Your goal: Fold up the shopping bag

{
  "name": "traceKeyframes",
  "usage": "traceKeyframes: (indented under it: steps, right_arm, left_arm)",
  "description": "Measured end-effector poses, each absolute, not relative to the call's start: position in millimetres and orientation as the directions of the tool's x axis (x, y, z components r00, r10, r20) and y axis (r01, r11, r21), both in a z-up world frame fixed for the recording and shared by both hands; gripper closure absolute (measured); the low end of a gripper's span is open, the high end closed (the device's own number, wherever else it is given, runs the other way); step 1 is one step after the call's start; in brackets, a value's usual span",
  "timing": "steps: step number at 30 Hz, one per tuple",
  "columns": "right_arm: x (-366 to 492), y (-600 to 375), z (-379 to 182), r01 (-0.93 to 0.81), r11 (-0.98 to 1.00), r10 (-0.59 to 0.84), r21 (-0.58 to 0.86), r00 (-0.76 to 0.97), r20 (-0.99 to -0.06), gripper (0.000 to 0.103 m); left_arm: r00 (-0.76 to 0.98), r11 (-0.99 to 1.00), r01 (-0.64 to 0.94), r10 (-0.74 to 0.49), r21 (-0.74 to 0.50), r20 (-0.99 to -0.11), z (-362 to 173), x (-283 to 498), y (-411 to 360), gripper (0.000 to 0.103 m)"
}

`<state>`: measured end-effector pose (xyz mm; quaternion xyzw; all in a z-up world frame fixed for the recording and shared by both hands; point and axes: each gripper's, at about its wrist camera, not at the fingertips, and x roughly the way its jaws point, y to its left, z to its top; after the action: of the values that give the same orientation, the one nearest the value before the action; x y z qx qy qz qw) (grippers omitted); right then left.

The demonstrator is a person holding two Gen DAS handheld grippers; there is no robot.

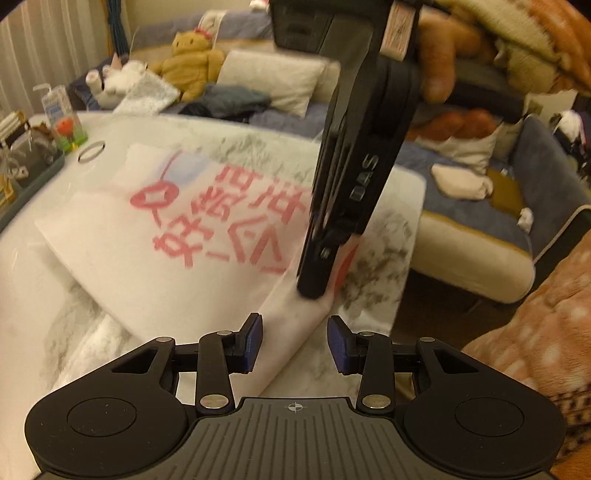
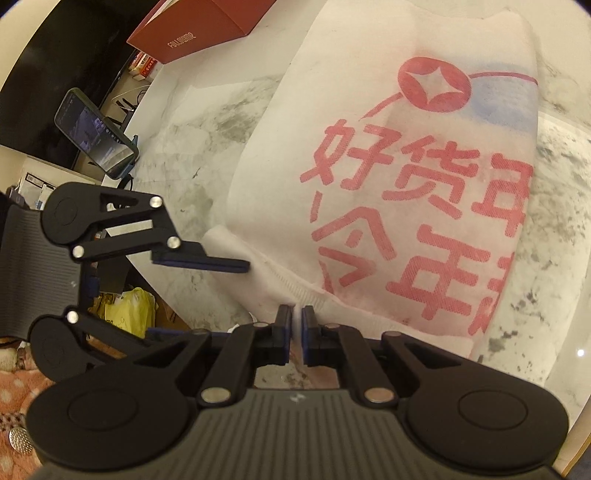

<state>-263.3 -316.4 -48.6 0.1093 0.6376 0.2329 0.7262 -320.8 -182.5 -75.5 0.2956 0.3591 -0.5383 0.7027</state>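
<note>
A white non-woven shopping bag (image 1: 147,236) with red printed characters lies flat on the marble table (image 1: 388,258). In the right wrist view the bag (image 2: 388,184) fills the middle. My right gripper (image 2: 295,325) is shut on a thin fold at the bag's near edge. From the left wrist view the right gripper (image 1: 312,291) reaches down from above and pinches that raised corner. My left gripper (image 1: 295,343) stands open just in front of it, a strip of bag lying between its pads without being pressed. Its upper finger (image 2: 207,260) rests at the bag's edge.
A phone on a stand (image 2: 96,136) and a red box (image 2: 199,26) sit at the table's far side. A tray of small items (image 1: 37,155) and a metal ring (image 1: 91,151) lie at the left. Behind stands a sofa (image 1: 480,236) with plush toys (image 1: 192,62).
</note>
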Motion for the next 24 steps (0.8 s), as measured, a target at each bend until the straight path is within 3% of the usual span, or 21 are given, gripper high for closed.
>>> traceKeyframes:
  steps: [3,7,10,12,15,16,17,22,24]
  right_arm:
    - [-268,-313,-43,-0.258,0.88,0.438,0.399,0.113,-0.892,0.093]
    - [-288,-288,-25,-0.482,0.865,0.285,0.141,0.24,-0.928,0.056]
    - [-307,-292,-17,-0.648,0.761,0.24,-0.023,0.315,-0.918,0.054]
    - [-316,-296,-19,-0.699,0.712,0.228,-0.069,0.323,-0.918,0.056]
    - [-317,-292,-31,-0.738,0.664,0.208,-0.122,0.34,-0.917,0.074]
    - [-316,-292,-35,-0.739,0.662,0.205,-0.12,0.334,-0.92,0.096]
    - [-312,-294,-39,-0.731,0.676,0.206,-0.099,0.316,-0.926,0.1]
    - [-283,-317,-42,-0.556,0.775,0.417,0.3,0.093,-0.904,0.101]
    - [-270,-332,-54,-0.422,0.826,0.442,0.374,0.072,-0.894,0.101]
  left_arm:
    - [0.147,0.284,0.959,-0.549,-0.019,-0.823,-76,-316,-181,0.064]
    - [0.145,0.29,0.957,-0.559,-0.029,-0.817,-80,-316,-181,0.064]
    - [0.132,0.296,0.953,-0.573,-0.055,-0.809,-81,-313,-177,0.064]
    - [0.123,0.296,0.953,-0.58,-0.068,-0.805,-82,-310,-175,0.064]
    - [0.124,0.3,0.951,-0.578,-0.069,-0.806,-82,-309,-174,0.064]
    - [0.128,0.304,0.95,-0.575,-0.065,-0.808,-82,-308,-173,0.064]
    - [0.134,0.309,0.949,-0.571,-0.061,-0.81,-82,-308,-173,0.064]
    - [0.169,0.33,0.944,-0.547,-0.026,-0.82,-81,-315,-160,0.064]
    - [0.18,0.343,0.939,-0.549,-0.024,-0.816,-81,-316,-154,0.064]
